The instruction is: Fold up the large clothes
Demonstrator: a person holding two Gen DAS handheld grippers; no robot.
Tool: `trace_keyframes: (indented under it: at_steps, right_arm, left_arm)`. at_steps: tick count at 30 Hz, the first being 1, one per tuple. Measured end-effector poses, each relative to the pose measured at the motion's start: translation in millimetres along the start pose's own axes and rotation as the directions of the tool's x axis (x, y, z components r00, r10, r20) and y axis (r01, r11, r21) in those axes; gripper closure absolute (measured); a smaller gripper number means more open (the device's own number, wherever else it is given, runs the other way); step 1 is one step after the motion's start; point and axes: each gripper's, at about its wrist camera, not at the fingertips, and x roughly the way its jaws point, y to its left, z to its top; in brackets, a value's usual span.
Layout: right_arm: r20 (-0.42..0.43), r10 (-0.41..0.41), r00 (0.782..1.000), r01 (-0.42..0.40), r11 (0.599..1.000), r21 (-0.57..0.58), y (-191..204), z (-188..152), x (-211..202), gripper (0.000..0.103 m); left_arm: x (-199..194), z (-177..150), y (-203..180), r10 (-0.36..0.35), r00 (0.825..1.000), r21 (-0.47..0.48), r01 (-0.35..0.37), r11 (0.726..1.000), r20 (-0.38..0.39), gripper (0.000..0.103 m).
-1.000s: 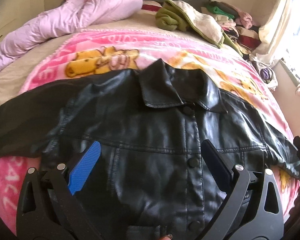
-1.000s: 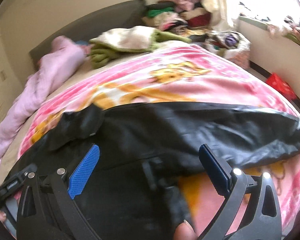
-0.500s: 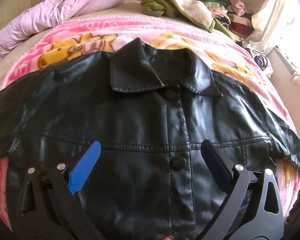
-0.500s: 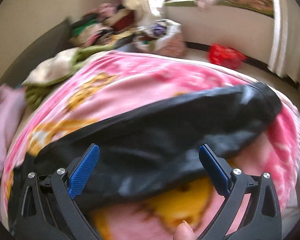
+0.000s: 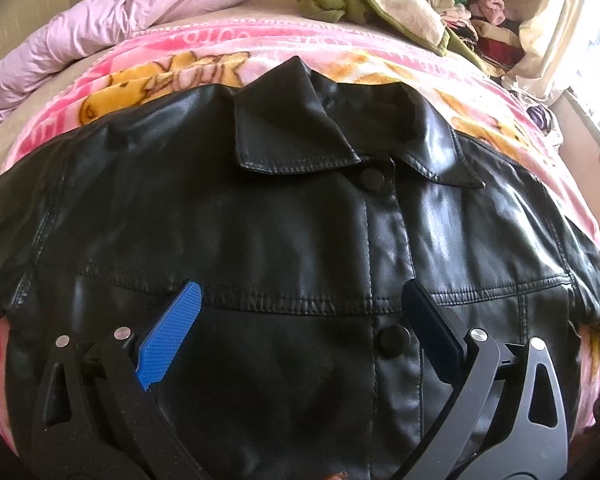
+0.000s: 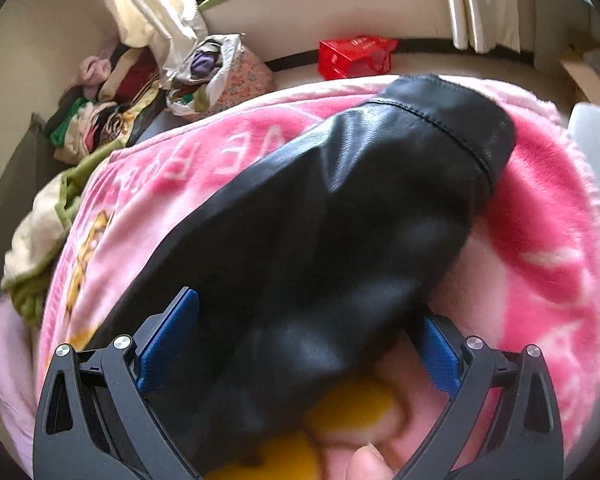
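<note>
R hand-held gripper point(image 6: 298, 330) swung out along jacket sleeve point(image 6: 340, 208), now straddling it, jaws spread; L hand-held gripper point(image 5: 300, 320) moved closer over jacket point(image 5: 284, 232) front, spread, empty. Sleeve fold-in prob next.

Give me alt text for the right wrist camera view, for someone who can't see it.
A black leather jacket sleeve lies across a pink cartoon blanket, running between the open blue-padded fingers of the right gripper. Behind the bed are piled clothes and a red bag on the floor.
</note>
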Motion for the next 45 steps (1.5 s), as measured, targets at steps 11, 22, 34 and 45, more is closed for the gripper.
trace_keyframes:
  at_steps: [11, 22, 34, 45]
  right_arm:
    - [0.108, 0.286, 0.952, -0.301, 0.938, 0.172, -19.5, 33.0, -4.1, 0.088]
    - [0.134, 0.573, 0.808, -0.532, 0.809, -0.25, 101.8, 20.1, -118.5, 0.095]
    - [-0.11, 0.753, 0.649, -0.665, 0.49, -0.564, 234.6, -92.3, -187.9, 0.096]
    - [-0.4, 0.738, 0.543, -0.698, 0.132, -0.704, 299.4, -241.4, -219.9, 0.096]
  left_arm:
    - [-22.2, 20.1, 23.8, -0.008, 0.999, -0.041, 0.01, 0.999, 0.044, 0.009]
    - [-66.7, 41.7, 53.7, -0.068, 0.995, -0.108, 0.076, 0.991, 0.076, 0.009]
    - [-103.1, 50.6, 95.5, -0.173, 0.978, -0.143, 0.188, 0.972, 0.112, 0.009]
    - [-117.1, 53.7, 134.7, -0.394, 0.898, -0.243, 0.433, 0.868, 0.194, 0.009]
